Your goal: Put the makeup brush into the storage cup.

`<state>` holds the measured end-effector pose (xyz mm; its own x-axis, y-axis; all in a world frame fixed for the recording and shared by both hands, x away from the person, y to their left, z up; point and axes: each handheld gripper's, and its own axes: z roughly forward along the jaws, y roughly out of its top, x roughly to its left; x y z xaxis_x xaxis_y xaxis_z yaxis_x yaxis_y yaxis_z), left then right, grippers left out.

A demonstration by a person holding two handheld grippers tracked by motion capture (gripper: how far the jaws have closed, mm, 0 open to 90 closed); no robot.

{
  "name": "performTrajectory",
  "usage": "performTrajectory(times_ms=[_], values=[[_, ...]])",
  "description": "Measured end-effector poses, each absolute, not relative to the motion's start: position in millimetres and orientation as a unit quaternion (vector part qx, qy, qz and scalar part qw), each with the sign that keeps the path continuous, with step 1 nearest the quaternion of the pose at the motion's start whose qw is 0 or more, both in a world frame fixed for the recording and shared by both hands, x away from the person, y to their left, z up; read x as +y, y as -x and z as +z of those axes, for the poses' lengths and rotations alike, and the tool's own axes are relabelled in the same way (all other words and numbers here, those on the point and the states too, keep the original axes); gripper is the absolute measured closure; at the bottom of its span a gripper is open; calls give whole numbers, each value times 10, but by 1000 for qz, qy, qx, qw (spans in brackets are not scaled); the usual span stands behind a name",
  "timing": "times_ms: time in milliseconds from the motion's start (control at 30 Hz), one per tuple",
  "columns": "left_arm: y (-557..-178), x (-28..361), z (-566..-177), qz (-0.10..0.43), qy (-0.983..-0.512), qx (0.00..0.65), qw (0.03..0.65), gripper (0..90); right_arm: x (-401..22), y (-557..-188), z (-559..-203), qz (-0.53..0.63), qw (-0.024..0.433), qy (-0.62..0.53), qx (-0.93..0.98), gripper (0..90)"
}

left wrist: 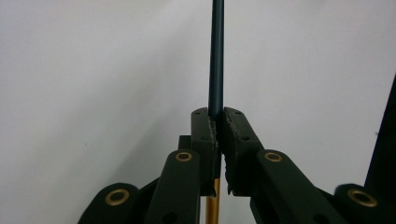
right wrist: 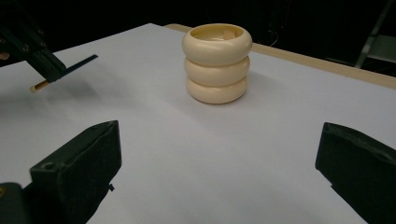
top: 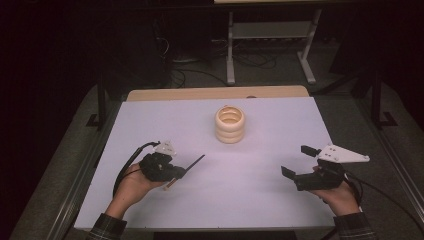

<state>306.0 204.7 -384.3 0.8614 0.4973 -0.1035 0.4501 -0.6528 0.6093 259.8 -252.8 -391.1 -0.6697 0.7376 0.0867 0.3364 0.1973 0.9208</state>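
A: How far along is the work?

B: The pick-up looks done. The left tool [top: 186, 171] has its jaws clamped on a thin pen [left wrist: 216, 60], dark along the front with a gold-coloured end behind the jaws. In the high view the pen [top: 192, 166] sticks out above the white counter [top: 240, 200], pointing toward the cream ribbed holder [top: 230, 124].

A: And the holder?

B: It stands upright near the far middle of the counter, well apart from the pen. Its mouth is open, and nothing can be seen inside from the right gripper view.

A: What remains?

B: Probably carrying the pen over and dropping it in. The right tool [top: 297, 160] waits with jaws spread wide, gripping nothing.
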Motion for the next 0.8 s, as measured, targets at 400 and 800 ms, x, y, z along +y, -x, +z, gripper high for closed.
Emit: performTrajectory(times_ms=[400,800], values=[[-3056,2142,-3782,34,-889,237,391,840,-2506,-2608,-3872,522,180,-346,759,0],[-3071,2177,-3747,12,-875,198,443,840,-2411,-2686,-3770,517,127,-293,794,0]])
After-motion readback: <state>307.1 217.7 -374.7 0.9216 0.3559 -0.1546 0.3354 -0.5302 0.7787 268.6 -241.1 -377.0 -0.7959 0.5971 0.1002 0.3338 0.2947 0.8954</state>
